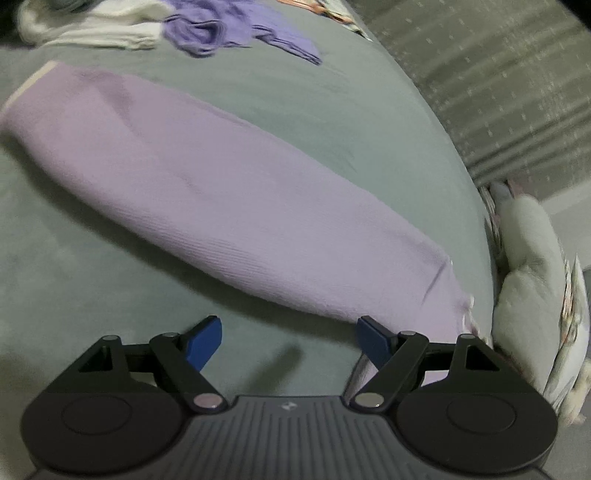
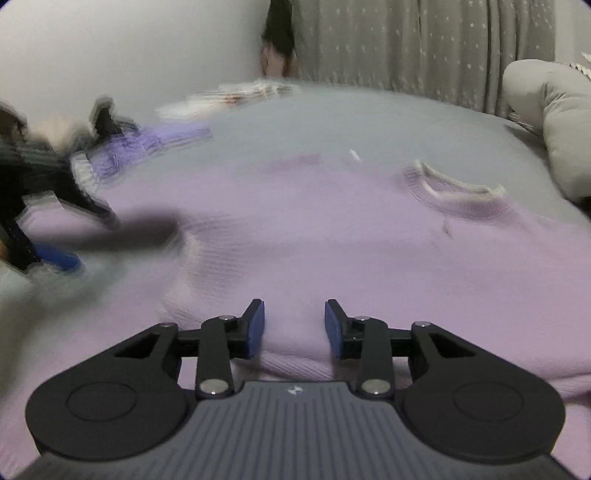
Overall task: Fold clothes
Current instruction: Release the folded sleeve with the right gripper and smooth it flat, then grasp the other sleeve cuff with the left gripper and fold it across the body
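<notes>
Left wrist view, left claw (image 1: 289, 338): it points down at a slant over the bed (image 1: 92, 280). Its two blue pads are far apart, wide, with nothing between them. The right pad sits just at the near edge of the sweater.
Left wrist view, sweater: the pale purple sweater (image 1: 229, 206) lies long and flat across the grey-green bed, from the far left toward the bed's right edge. A pale band shows at its far left end.
Left wrist view, other clothes: a darker purple garment (image 1: 225, 31) and a white one (image 1: 92, 26) lie bunched at the far edge of the bed.
Left wrist view, hard to see: a white fluffy thing (image 1: 532, 266) sits past the bed's right edge; what it is I cannot tell. A grey curtain (image 1: 498, 85) hangs behind.
Right wrist view, right claw (image 2: 294, 328): it points down at a slant, low over the sweater (image 2: 332, 236). Its pads are partly apart, a narrow gap, and they press on nothing. Purple cloth shows below the gap.
Right wrist view, sweater: it fills the near half of the bed (image 2: 332, 122), and its neck hole with a white rim (image 2: 458, 188) faces the far right.
Right wrist view, hard to see: the picture is smeared. The left claw (image 2: 55, 258) is a dark blur with a blue tip at the left edge, partly cut off. A grey pillow (image 2: 546, 122) lies at the far right corner.
</notes>
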Motion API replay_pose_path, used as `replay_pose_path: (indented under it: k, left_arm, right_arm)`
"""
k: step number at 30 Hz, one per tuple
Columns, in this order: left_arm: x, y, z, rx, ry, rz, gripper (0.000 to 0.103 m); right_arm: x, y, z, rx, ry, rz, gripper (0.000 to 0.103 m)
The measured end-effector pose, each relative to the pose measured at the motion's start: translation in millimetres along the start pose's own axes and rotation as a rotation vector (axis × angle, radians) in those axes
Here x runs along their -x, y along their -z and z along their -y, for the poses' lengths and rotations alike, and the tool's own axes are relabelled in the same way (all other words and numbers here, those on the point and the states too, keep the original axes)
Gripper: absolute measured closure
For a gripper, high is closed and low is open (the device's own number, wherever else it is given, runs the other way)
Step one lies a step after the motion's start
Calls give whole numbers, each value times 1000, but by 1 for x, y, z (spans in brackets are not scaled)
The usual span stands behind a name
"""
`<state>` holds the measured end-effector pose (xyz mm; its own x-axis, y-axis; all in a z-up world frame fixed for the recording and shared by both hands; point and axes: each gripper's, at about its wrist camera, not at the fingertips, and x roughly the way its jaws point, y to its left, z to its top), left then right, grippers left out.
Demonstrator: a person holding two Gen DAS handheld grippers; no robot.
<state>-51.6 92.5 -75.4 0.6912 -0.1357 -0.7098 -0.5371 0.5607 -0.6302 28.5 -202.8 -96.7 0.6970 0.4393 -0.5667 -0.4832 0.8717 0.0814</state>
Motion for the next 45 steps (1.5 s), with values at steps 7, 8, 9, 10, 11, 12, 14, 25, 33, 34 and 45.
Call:
replay_pose_path:
  k: [7,8,9,10,11,12,14,25,33,34,45]
  left_arm:
    - [18,-7,-15,11,-3,21,22]
    - [18,-4,-15,4,15,5,22]
    - [19,-3,-16,3,19,1,22]
    - [18,1,-16,7,38,-22,22]
    - [17,4,-17,12,58,-47,22]
    - [15,5,-18,22,64,-52,22]
    - [12,4,-20,41,72,-59,21]
    - [30,-46,-76,269,54,203,23]
    - [39,-72,-108,285,0,361,40]
    - [40,-72,-104,245,-35,384,53]
    - [77,-55,-53,78,150,566,96]
  right_arm:
    - [24,-5,29,-120,7,169,60]
    - [19,-10,22,-97,4,166,59]
    - [13,-14,15,-75,2,164,59]
    - [8,-16,10,-64,1,154,58]
    - [-9,-18,-4,-37,-8,107,56]
    - [-27,-16,-17,-12,-21,31,54]
    - [-45,-2,-46,103,41,6,47]
    - [-17,12,-35,73,-1,42,46]
    - [27,22,-41,71,-30,58,46]
    - [34,22,-37,56,-46,57,46]
    - [143,31,32,-24,-10,110,46]
